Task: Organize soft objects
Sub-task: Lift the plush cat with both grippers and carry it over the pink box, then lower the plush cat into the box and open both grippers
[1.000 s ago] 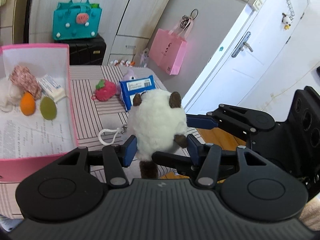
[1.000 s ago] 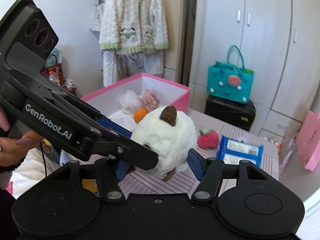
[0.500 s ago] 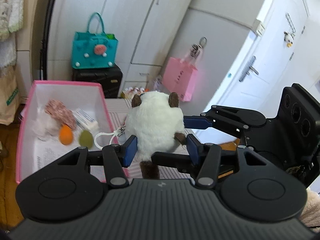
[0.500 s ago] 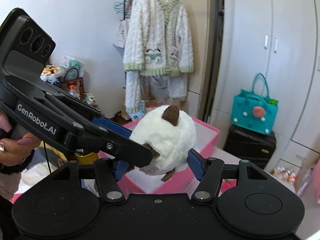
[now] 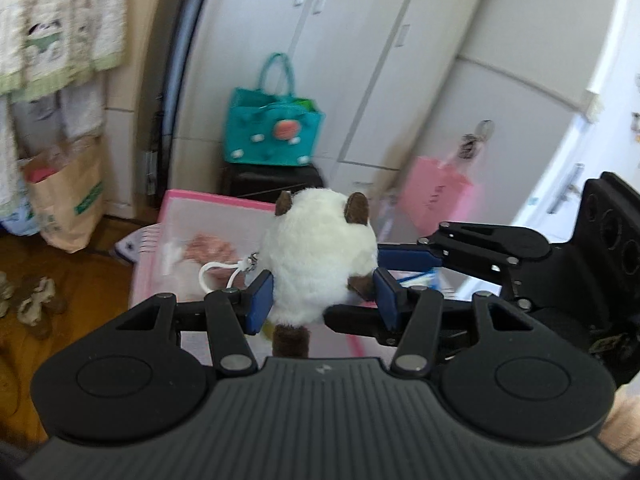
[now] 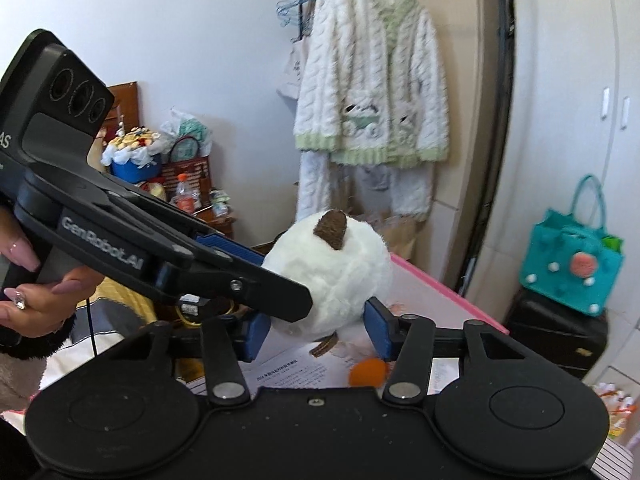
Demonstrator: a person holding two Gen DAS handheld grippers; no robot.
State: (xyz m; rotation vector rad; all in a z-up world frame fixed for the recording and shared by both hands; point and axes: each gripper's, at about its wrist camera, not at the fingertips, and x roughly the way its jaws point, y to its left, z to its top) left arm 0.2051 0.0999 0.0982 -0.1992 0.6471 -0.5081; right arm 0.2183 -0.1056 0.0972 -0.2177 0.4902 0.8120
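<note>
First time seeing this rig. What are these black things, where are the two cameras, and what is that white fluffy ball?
No robot here: a person holds two hand-held tools, each with two blue-padded fingers and a fisheye camera looking along them. One picture comes from the left tool, the other from the right tool; each also shows the other tool. Both are closed on one white plush with brown ears, from crossing directions. It hangs above a pink box holding other soft items, including an orange ball. A teal bag stands behind.

Close crossing wrist views, shared plush (image 5: 320,256), slightly blurred
</note>
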